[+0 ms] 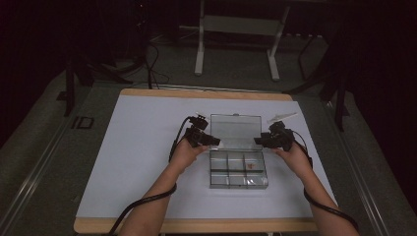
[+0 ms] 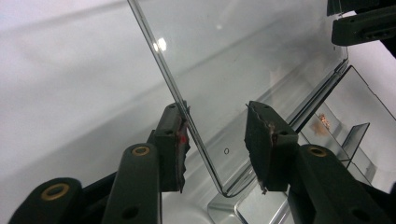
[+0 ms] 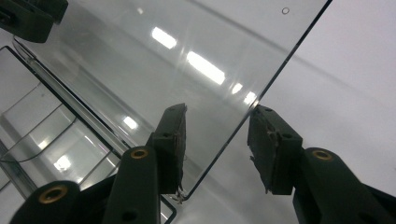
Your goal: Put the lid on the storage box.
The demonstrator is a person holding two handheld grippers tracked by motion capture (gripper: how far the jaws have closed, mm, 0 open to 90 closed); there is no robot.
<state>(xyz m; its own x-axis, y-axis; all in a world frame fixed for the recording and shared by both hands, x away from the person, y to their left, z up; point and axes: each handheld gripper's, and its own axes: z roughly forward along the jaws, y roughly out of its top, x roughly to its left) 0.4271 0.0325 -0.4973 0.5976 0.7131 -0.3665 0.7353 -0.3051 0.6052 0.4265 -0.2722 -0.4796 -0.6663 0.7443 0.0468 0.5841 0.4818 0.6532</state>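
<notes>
A clear plastic compartment box (image 1: 238, 183) lies on the white mat with its lid (image 1: 236, 130) swung up and back. My left gripper (image 1: 216, 141) straddles the lid's left edge (image 2: 161, 56): that edge runs just beside the left pad (image 2: 180, 144), and the other pad stands well clear of it, so the jaws are open. At the lid's right edge (image 3: 280, 65), my right gripper (image 1: 256, 141) is open too, with the edge passing between its pads and a gap on both sides. A small orange piece (image 2: 322, 125) rests in one compartment (image 1: 251, 166).
The white mat (image 1: 147, 147) covers a wooden table whose front edge (image 1: 196, 225) is near the person. A pale flat item (image 1: 282, 118) lies at the back right of the mat. A white frame (image 1: 199, 44) stands on the floor beyond the table.
</notes>
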